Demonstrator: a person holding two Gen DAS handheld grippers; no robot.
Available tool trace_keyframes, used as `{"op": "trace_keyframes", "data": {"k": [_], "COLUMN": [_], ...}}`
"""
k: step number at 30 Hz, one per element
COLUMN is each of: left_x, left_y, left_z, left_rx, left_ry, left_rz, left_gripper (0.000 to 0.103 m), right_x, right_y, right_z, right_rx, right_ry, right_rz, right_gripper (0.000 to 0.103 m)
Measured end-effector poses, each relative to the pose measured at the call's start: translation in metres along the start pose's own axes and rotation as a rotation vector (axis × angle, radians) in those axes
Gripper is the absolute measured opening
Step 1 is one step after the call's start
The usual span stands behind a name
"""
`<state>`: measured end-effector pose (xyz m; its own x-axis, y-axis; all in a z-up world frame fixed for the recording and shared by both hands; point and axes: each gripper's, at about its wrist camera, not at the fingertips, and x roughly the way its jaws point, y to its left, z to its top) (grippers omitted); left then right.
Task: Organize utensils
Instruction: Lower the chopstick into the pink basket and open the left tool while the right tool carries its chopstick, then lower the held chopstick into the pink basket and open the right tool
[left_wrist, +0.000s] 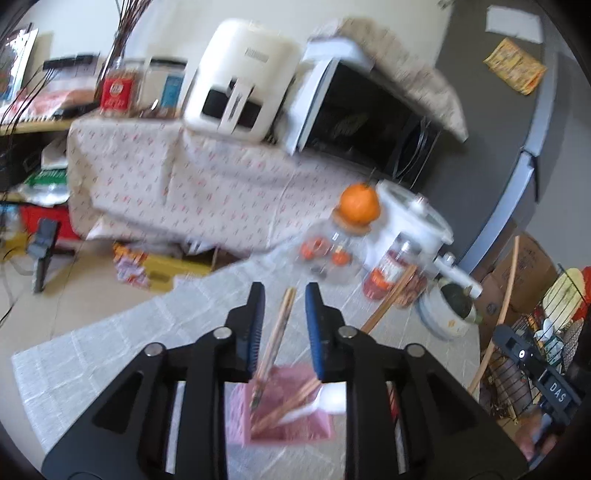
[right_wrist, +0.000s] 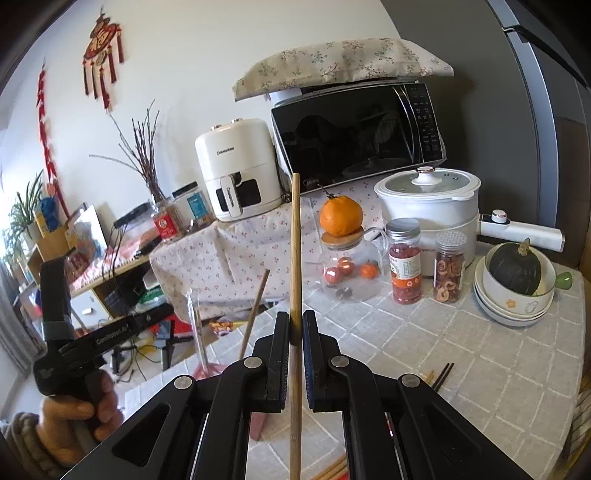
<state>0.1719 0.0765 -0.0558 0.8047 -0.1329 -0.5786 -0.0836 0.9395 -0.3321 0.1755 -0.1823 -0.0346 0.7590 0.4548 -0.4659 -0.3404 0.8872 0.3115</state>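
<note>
The right gripper (right_wrist: 295, 332) is nearest in its own view, its two black jaws pressed together on a long wooden chopstick (right_wrist: 295, 258) that stands nearly upright between the blue pads, its tip rising well above them and its lower end running down past the jaws. Just below and to the right of this gripper, dark chopsticks (right_wrist: 443, 374) lie flat on the checked tablecloth (right_wrist: 461, 369). To its left, a hand (right_wrist: 79, 413) grips the handle of the other tool.

The left gripper (left_wrist: 284, 291) has its jaws apart, with a gap on either side of a wooden chopstick (left_wrist: 280, 332) that leans up between them; the pads do not press on it. That chopstick stands in a pink holder (left_wrist: 291, 413) directly beneath the jaws, along with a few more sticks and a white utensil. This view is blurred.

Ahead of the right gripper stand a glass teapot (right_wrist: 349, 269) with an orange (right_wrist: 340, 216) on its lid, two jars (right_wrist: 404, 262), a white cooking pot (right_wrist: 430, 199) and, farther right, stacked bowls (right_wrist: 513, 295) holding a dark squash. Behind them sit a microwave (right_wrist: 358, 136) and a white air fryer (right_wrist: 238, 170).
</note>
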Motion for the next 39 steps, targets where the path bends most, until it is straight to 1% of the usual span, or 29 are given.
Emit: {"op": "trace_keyframes", "data": {"k": [1,2,6,8,10,12,16,19,25,29,32,36,39], "left_x": [0.001,0.001,-0.003,-0.008,-0.008,-0.006,-0.006,-0.005,-0.006,-0.006,-0.005,-0.001,0.0], "left_y": [0.002,0.004,0.018,0.031,0.043,0.052,0.062,0.072,0.084,0.084,0.081,0.079,0.078], "left_z": [0.001,0.003,-0.001,-0.004,-0.006,-0.008,-0.009,-0.009,-0.009,-0.009,-0.011,-0.013,-0.015], "left_rx": [-0.006,-0.017,-0.033,-0.073,-0.11,-0.136,-0.15,-0.17,-0.203,-0.194,-0.181,-0.174,-0.166], "left_ry": [0.042,0.099,0.268,0.302,0.314,0.333,0.354,0.37,0.4,0.404,0.418,0.434,0.441], "left_rz": [0.02,0.052,0.087,0.072,0.071,0.066,0.05,0.041,0.012,-0.002,-0.008,-0.008,-0.009], "left_gripper": [0.035,0.039,0.04,0.041,0.041,0.041,0.041,0.041,0.041,0.041,0.041,0.041,0.041], "right_x": [0.0,0.0,0.0,0.001,0.004,0.011,0.024,0.034,0.046,0.054,0.06,0.063,0.067], "right_y": [0.0,0.001,0.01,0.015,0.021,0.028,0.03,0.038,0.059,0.074,0.084,0.088,0.093], "right_z": [0.0,0.0,0.001,0.001,0.001,-0.001,-0.01,-0.014,-0.018,-0.028,-0.038,-0.048,-0.054], "right_rx": [0.011,0.02,0.061,0.102,0.143,0.174,0.25,0.268,0.239,0.166,0.104,0.066,0.027], "right_ry": [-0.009,-0.018,-0.082,-0.123,-0.163,-0.197,-0.233,-0.259,-0.296,-0.295,-0.285,-0.275,-0.25], "right_rz": [0.003,0.007,0.032,0.055,0.065,0.036,-0.008,-0.031,-0.076,-0.11,-0.119,-0.118,-0.093], "right_gripper": [0.007,0.007,0.007,0.007,0.007,0.007,0.007,0.007,0.007,0.007,0.007,0.007,0.008]}}
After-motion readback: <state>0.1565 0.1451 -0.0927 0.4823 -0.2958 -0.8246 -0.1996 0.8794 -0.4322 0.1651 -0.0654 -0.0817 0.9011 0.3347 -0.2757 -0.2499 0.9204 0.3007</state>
